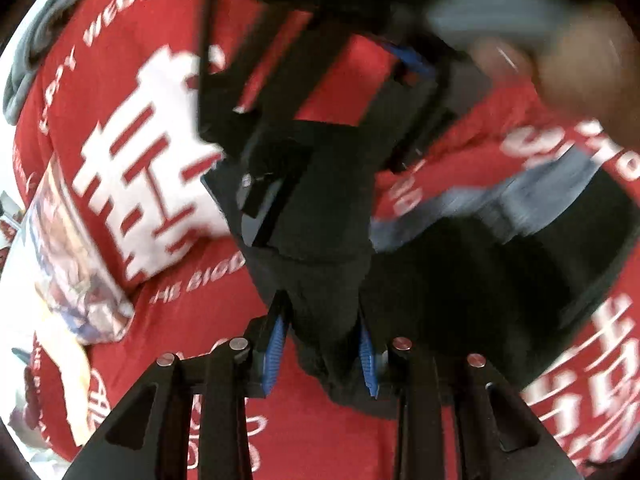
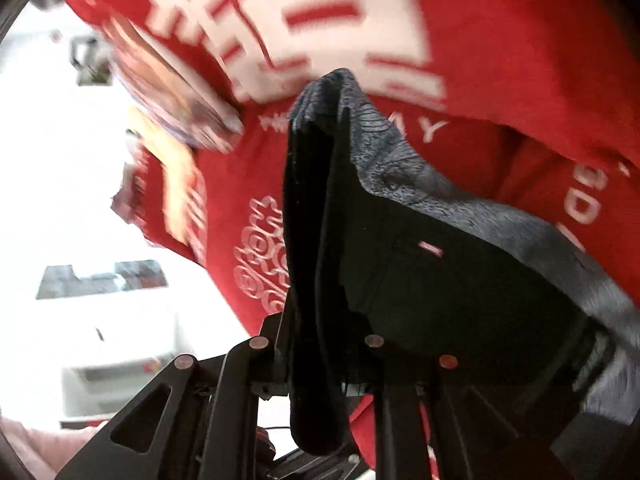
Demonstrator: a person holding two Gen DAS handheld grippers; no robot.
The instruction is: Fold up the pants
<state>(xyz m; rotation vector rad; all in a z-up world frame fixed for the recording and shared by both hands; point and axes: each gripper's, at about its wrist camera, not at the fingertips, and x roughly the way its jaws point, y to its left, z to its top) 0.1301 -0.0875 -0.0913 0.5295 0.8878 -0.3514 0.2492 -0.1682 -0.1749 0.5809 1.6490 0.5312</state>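
The black pants (image 1: 480,280) lie partly bunched on a red cloth. In the left wrist view, my left gripper (image 1: 322,308) is shut on a fold of them, with the fabric squeezed between its blue pads (image 1: 276,344). The pants rise from there toward the black body of the right tool (image 1: 320,80), which a person's hand (image 1: 580,72) holds just beyond. In the right wrist view, my right gripper (image 2: 316,184) is shut on a thick fold of the pants (image 2: 440,260). That fabric drapes over both fingers, hides the pads, and hangs down between the arms.
A red tablecloth (image 1: 248,340) with large white characters covers the surface. A printed packet (image 1: 68,248) lies at its left edge, and grey cloth (image 1: 32,52) sits at the far left corner. Off the table's left side stands a white cabinet (image 2: 120,340). Both views are motion-blurred.
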